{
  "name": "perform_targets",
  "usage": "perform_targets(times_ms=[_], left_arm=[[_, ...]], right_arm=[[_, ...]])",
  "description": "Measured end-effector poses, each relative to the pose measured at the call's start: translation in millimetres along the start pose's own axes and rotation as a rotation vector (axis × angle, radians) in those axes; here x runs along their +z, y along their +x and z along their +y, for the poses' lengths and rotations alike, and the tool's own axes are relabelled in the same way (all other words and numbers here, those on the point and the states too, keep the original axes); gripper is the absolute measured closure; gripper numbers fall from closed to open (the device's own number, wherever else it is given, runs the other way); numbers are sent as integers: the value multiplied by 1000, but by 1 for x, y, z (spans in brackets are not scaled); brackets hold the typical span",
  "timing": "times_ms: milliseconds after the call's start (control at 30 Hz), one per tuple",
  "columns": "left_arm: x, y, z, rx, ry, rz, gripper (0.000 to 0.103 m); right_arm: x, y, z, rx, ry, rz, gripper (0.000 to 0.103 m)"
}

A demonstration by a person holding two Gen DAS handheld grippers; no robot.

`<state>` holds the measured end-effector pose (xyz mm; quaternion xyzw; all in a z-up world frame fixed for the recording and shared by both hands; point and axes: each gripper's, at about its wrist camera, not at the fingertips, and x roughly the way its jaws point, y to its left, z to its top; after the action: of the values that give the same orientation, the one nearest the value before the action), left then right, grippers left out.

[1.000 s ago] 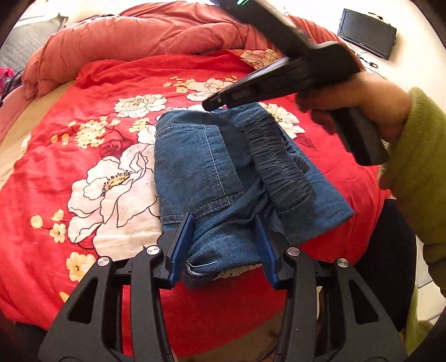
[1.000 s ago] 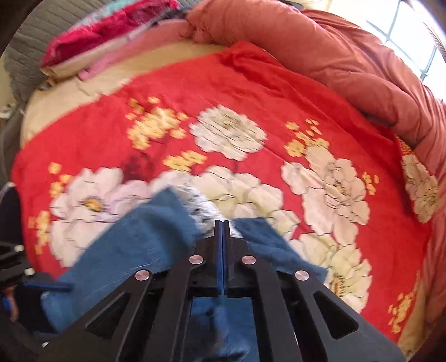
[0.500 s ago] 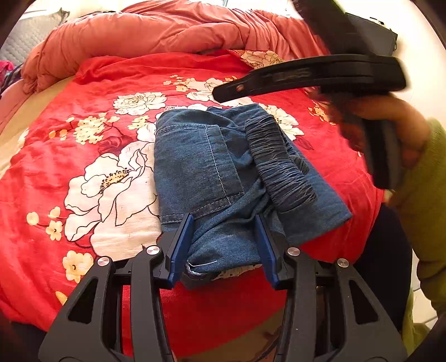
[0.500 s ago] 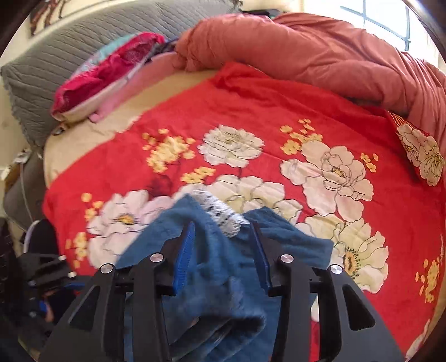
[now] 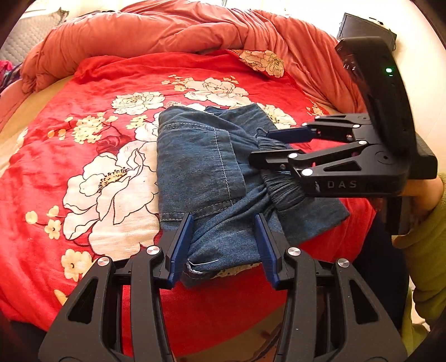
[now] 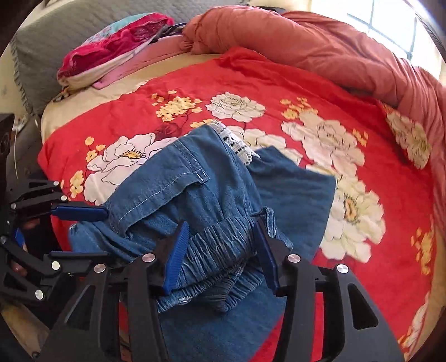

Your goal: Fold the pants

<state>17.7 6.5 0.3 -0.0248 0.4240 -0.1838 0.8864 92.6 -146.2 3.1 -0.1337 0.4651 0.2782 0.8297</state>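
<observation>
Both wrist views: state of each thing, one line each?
jeans: folded into a compact bundle on the blanket.
left gripper: jaws set around the near edge of the jeans; contact unclear.
right gripper: jaws just opened, straddling the gathered waistband, not clamping it.
floral blanket: spread flat on the bed.
orange quilt: bunched up at the far side.

Bright daylight floods both fisheye views, entering from a blown-out window (image 6: 390,22) at the upper right of the right wrist view and washing the pale wall (image 5: 306,11) to white in the left. The red floral bed cover (image 5: 69,156) looks saturated and mostly sharp. Dark vignetting rounds every corner, straight lines bow near the edges, and shadows stay soft.
</observation>
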Motion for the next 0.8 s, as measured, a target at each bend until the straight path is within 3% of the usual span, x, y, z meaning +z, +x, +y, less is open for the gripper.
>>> perform_targets(times_ms=[200, 300, 467, 633, 800], left_arm=[[-1, -3, 1, -8, -12, 4, 66], [-2, -12, 4, -30, -24, 3, 64], [-7, -37, 18, -68, -70, -28, 59], [-5, -56, 37, -21, -104, -66, 57], [5, -49, 56, 8, -148, -41, 55]], right_arm=[[1, 0, -3, 18, 53, -22, 53], [0, -17, -5, 76, 103, -74, 42], [-8, -49, -1, 87, 113, -147, 41], [-26, -73, 14, 111, 89, -189, 41], [-38, -81, 43, 144, 15, -190, 40]])
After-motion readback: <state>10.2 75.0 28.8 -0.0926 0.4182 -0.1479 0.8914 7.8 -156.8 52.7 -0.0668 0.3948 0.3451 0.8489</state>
